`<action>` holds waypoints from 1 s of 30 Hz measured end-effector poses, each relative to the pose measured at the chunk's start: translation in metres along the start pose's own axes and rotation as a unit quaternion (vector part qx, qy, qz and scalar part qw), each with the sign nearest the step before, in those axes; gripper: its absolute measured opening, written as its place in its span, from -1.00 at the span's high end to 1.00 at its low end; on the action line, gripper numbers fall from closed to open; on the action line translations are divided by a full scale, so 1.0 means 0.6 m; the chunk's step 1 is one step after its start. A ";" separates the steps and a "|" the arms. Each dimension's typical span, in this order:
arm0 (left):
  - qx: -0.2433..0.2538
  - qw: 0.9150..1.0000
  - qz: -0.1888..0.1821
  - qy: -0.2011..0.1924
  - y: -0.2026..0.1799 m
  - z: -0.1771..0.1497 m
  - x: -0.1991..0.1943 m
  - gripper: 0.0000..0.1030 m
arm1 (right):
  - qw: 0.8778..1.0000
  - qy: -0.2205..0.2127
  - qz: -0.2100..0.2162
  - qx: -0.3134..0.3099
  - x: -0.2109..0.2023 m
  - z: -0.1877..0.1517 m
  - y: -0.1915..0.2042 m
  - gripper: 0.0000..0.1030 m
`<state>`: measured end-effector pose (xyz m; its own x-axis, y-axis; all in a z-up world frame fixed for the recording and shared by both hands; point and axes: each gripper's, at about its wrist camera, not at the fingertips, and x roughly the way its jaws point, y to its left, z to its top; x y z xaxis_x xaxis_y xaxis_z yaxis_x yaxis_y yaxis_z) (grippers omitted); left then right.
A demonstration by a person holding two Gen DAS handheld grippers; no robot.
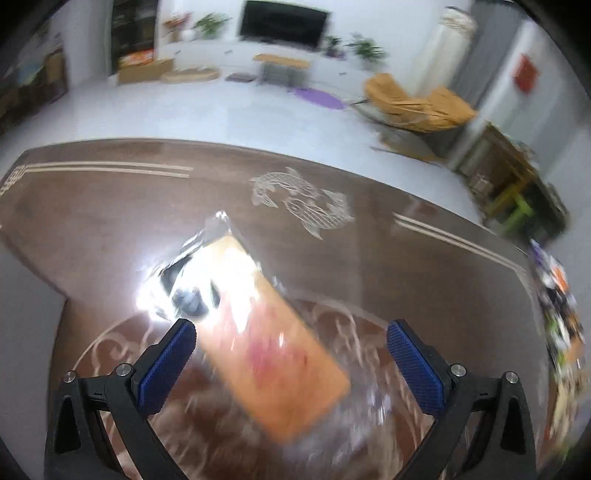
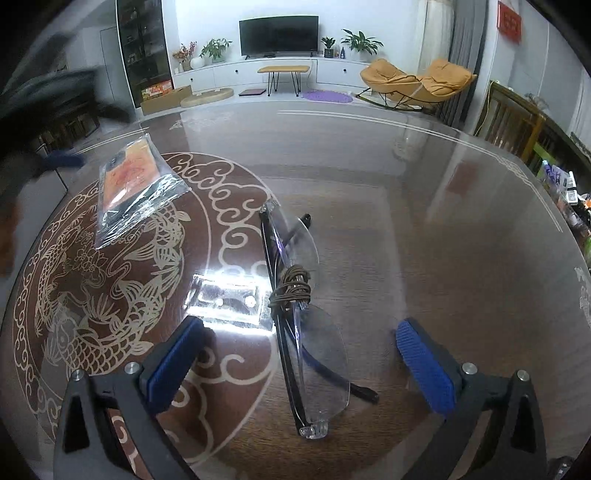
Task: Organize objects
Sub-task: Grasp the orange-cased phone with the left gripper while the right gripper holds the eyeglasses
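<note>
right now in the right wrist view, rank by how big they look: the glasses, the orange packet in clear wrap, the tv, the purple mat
1. glasses, though they lie nearest the camera, which inflates them
2. orange packet
3. tv
4. purple mat

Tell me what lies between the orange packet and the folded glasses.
In the right wrist view, only bare glass tabletop with its swirl inlay lies between the orange packet and the glasses.

The left wrist view is smeared with motion blur: the orange packet (image 1: pixel 273 347) shows no readable print, and glare whitens its far left end. In the right wrist view, a dark blurred shape (image 2: pixel 48 110) at far left is unidentifiable.
</note>
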<state>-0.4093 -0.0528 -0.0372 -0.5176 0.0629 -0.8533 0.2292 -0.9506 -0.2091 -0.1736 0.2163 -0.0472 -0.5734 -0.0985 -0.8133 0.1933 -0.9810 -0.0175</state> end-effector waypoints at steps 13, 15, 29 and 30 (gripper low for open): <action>0.015 0.994 0.110 -0.004 0.043 -0.049 0.039 -1.00 | 1.000 0.000 0.000 0.000 -0.001 0.001 0.002 -1.00; 0.038 0.994 0.102 -0.007 0.046 -0.055 0.036 -1.00 | 1.000 0.000 0.000 0.000 -0.001 0.001 0.002 -1.00; 0.179 0.982 0.008 -0.051 0.066 -0.363 -0.158 -0.53 | 1.000 0.000 0.000 0.000 0.000 0.001 0.002 -1.00; 0.185 0.981 0.004 -0.051 0.072 -0.394 -0.178 -0.53 | 1.000 0.000 0.000 0.000 -0.001 0.001 0.002 -1.00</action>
<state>-0.1490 -0.0289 -0.0678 -0.6009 0.0415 -0.7982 -0.0709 -0.9975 0.0015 -0.1736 0.2152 -0.0465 -0.5732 -0.0994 -0.8134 0.1931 -0.9811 -0.0162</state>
